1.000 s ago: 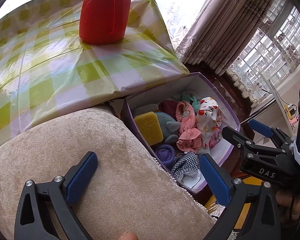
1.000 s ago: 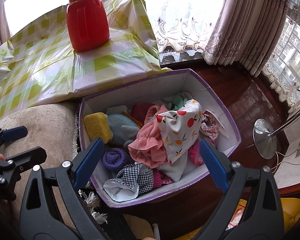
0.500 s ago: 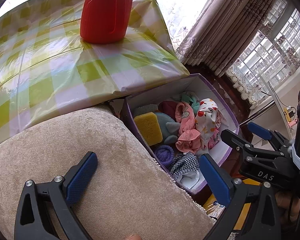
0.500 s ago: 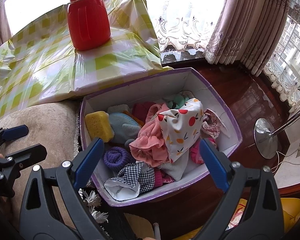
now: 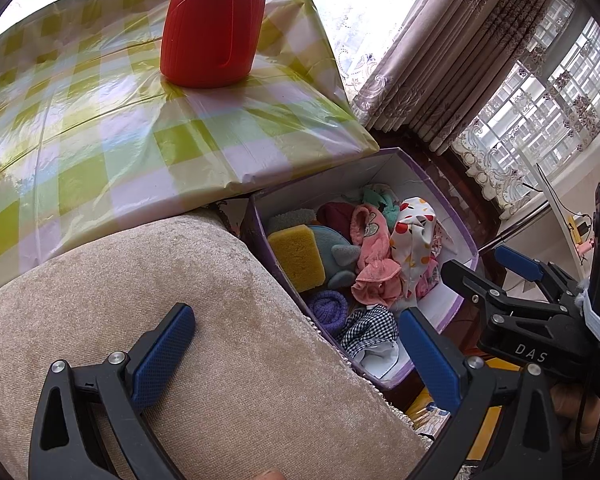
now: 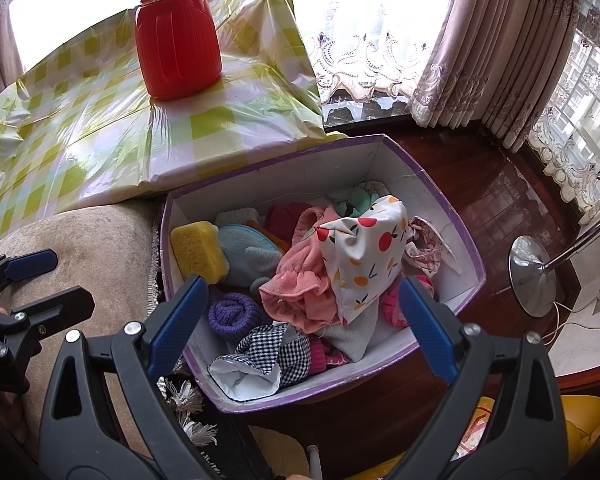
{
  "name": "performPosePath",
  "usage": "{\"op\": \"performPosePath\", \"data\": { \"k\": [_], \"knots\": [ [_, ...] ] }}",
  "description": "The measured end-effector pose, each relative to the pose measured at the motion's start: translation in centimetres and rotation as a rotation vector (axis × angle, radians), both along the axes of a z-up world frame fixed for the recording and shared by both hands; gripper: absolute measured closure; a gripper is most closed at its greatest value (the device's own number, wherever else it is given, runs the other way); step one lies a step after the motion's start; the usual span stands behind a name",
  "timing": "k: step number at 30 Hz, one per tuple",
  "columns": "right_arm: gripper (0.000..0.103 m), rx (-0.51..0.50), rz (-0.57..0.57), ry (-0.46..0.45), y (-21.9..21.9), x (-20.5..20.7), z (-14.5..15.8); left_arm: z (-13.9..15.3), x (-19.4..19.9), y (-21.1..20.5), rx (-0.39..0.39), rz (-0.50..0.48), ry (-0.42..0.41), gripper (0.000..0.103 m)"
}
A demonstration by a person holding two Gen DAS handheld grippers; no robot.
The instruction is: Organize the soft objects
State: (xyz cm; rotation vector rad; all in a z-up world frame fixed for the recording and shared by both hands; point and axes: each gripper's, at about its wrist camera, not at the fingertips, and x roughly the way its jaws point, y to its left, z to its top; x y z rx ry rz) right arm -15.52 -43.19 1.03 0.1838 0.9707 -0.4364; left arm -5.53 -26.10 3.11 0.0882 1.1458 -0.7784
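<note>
A purple-rimmed white box [image 6: 452, 216] on the floor holds soft things: a yellow sponge [image 6: 198, 250], a blue plush [image 6: 246, 254], a pink cloth [image 6: 304, 280], a fruit-print cloth [image 6: 364, 248], a purple knit roll [image 6: 230, 314] and a checked cloth [image 6: 268, 350]. The box also shows in the left wrist view [image 5: 448, 208]. My right gripper [image 6: 302, 324] is open and empty, hovering above the box's near side. My left gripper [image 5: 296, 354] is open and empty over the beige cushion [image 5: 160, 300], left of the box. The right gripper shows at the right of the left wrist view [image 5: 496, 264].
A red jug [image 6: 176, 36] stands on a table with a green checked cover [image 6: 80, 128] behind the box. Curtains [image 6: 480, 52] hang at the back right. A lamp base [image 6: 530, 276] stands on the dark wood floor to the right. Yellow items [image 6: 580, 424] lie near the bottom right.
Both views have shifted slightly; the box sits a little lower and nearer in the right wrist view. Both grippers stay open and empty.
</note>
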Motion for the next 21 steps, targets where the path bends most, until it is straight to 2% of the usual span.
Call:
{"op": "performPosePath", "data": {
  "k": [21],
  "knots": [
    [0.006, 0.008, 0.006, 0.001, -0.06, 0.0, -0.06, -0.01, 0.06, -0.02, 0.0, 0.0, 0.001, 0.0]
  ]
}}
